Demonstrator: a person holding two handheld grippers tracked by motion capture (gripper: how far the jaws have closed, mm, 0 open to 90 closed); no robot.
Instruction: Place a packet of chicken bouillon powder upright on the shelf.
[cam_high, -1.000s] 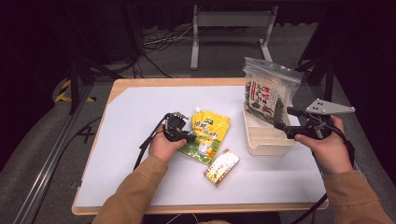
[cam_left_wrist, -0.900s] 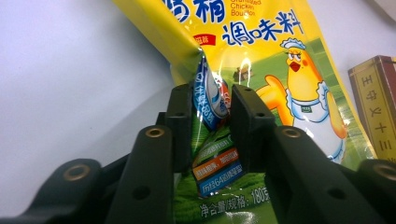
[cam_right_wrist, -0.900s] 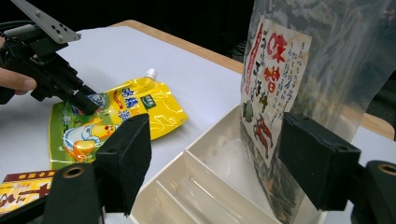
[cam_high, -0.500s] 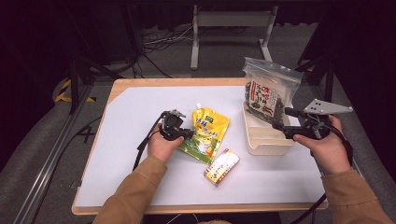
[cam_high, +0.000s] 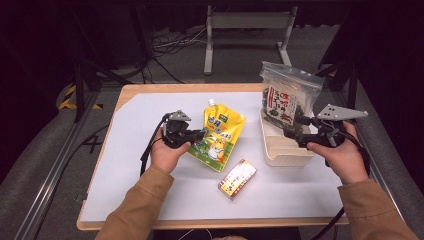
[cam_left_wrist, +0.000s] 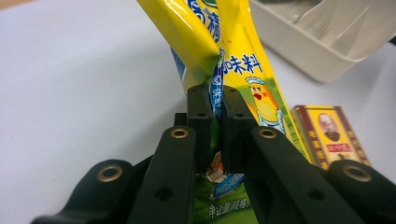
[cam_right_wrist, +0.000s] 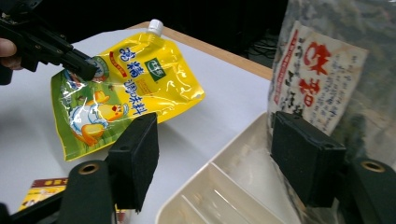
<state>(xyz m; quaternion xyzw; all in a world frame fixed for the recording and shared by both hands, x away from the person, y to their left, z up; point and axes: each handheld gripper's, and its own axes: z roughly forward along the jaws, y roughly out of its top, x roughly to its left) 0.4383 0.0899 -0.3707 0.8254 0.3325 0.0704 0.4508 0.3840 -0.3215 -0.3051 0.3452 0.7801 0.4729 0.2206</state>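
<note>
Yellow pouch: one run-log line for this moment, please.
left hand-held gripper: shut on yellow pouch, edge pinched, lifting | right hand-held gripper: open beside zip bag, jaws just narrowing | tray: bag stands inside

A table (cam_high: 150, 200) with a pale white top and a light wooden edge stands on a grey floor (cam_high: 45, 180) — the room behind it falls off into near black. Beyond the far edge, away from the claws, a grey metal frame (cam_high: 245, 22) on two legs rises from the floor, with dark cables (cam_high: 170, 47) lying loose to its left. A metal rail (cam_high: 55, 170) runs slantwise along the floor, outward of the left claw's side — yellow and black hazard tape (cam_high: 67, 102) marks the floor near its far end.
</note>
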